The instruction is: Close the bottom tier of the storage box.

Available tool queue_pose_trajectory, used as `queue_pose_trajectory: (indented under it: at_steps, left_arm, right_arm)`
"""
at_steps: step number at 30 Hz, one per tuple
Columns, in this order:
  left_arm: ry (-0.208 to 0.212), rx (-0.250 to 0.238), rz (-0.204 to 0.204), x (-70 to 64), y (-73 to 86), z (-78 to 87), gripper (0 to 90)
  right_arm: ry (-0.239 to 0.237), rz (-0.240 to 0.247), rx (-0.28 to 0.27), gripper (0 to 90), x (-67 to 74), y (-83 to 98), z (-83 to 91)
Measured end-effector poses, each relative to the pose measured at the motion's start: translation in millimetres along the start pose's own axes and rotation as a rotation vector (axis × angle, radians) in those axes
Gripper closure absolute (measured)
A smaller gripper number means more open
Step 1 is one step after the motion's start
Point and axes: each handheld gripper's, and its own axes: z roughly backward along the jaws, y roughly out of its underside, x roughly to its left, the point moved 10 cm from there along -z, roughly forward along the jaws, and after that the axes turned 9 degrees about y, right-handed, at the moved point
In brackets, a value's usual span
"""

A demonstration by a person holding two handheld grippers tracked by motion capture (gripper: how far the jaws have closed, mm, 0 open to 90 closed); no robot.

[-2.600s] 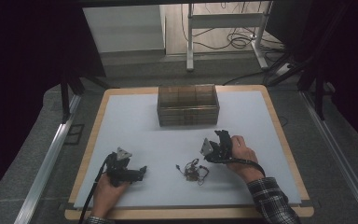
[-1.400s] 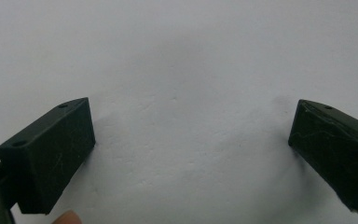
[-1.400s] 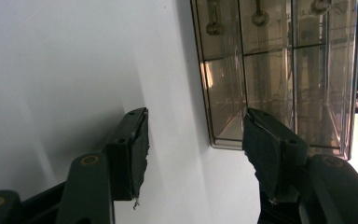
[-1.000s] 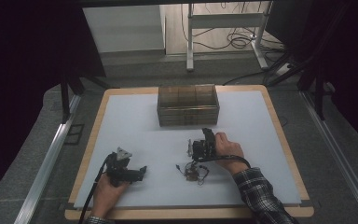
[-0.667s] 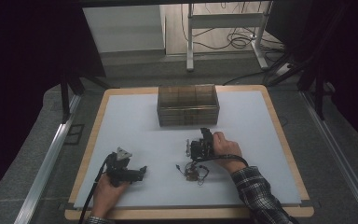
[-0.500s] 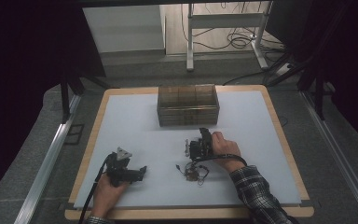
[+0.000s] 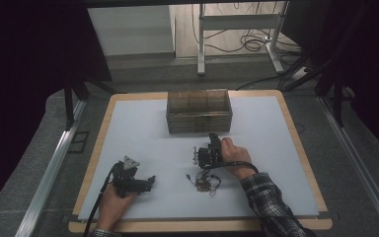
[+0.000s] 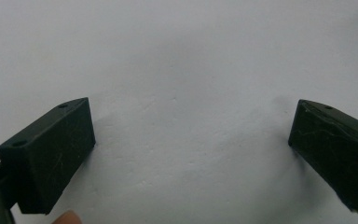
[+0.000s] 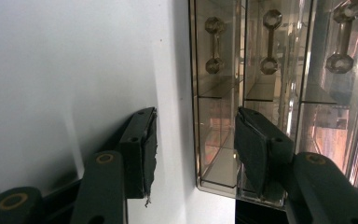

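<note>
- The right tool point(image 7: 212, 140) point(image 9: 196, 128) hangs just in front of the clear brown drawer box point(image 7: 199, 111) point(image 9: 270, 93). Its jaws are half apart and grasp nothing.
- The box stands at the far middle of the worktop point(image 7: 143, 128), its drawer fronts and knobbed handles point(image 9: 214, 44) facing the person.
- The step in hand looks like reaching for a drawer. To do it well, line the jaws up on one handle, close on its thin bar rather than the knobs, and pull straight out, low and level.
- The box looks light and could slide, so a slow pull is safer.
- A small tangle of chain or wire point(image 7: 203, 180) lies just beside the right wrist — keep the sleeve off it.
- The left tool point(image 7: 148, 181) point(image 8: 191, 135) rests near the front left with its jaws released wide over bare surface.
- The worktop is a pale sheet on a wooden board; past it are a grey floor, dark curtains, a metal frame and loose cables.
</note>
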Motion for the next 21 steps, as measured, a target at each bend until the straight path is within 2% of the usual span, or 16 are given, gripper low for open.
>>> queue_pose_trajectory:
  at_steps: [1, 5, 7, 9, 10, 11, 15, 16, 18, 21]
  left_arm:
    - [0.0, 0.0, 0.0, 0.0, 0.0, 0.0, 0.5]
    - [0.0, 0.0, 0.0, 0.0, 0.0, 0.0, 0.5]
    - [0.0, 0.0, 0.0, 0.0, 0.0, 0.0, 0.5]
    - [0.0, 0.0, 0.001, 0.0, 0.0, 0.0, 0.5]
    - [0.0, 0.0, 0.0, 0.0, 0.0, 0.0, 0.5]
    - [0.0, 0.0, 0.001, 0.0, 0.0, 0.0, 0.5]
    - [0.0, 0.0, 0.001, 0.0, 0.0, 0.0, 0.5]
    - [0.0, 0.0, 0.001, 0.0, 0.0, 0.0, 0.5]
    - [0.0, 0.0, 0.001, 0.0, 0.0, 0.0, 0.5]
    - [0.0, 0.0, 0.0, 0.0, 0.0, 0.0, 0.5]
  right_arm:
    - [-0.002, 0.011, -0.003, 48.3, -0.8, -0.3, -0.9]
    - [0.004, 0.002, -0.001, 48.3, -0.6, -2.2, -2.7]
    - [0.009, 0.019, 0.0, 48.4, -1.5, -2.6, -3.8]
    - [0.01, 0.016, -0.004, 49.1, -0.6, -3.5, -5.4]
    - [-0.032, 0.016, -0.01, 49.5, 2.5, -4.1, -6.5]
    - [0.021, 0.023, -0.006, 49.9, -0.7, -4.3, -6.9]
    - [0.04, 0.033, -0.004, 51.3, -2.8, -5.6, -8.7]
    - [0.08, 0.034, -0.012, 52.3, -5.4, -6.5, -9.5]
    - [0.062, 0.045, -0.007, 53.4, -4.7, -7.1, -10.1]
    - [0.067, 0.053, -0.005, 54.8, -5.1, -8.5, -11.6]
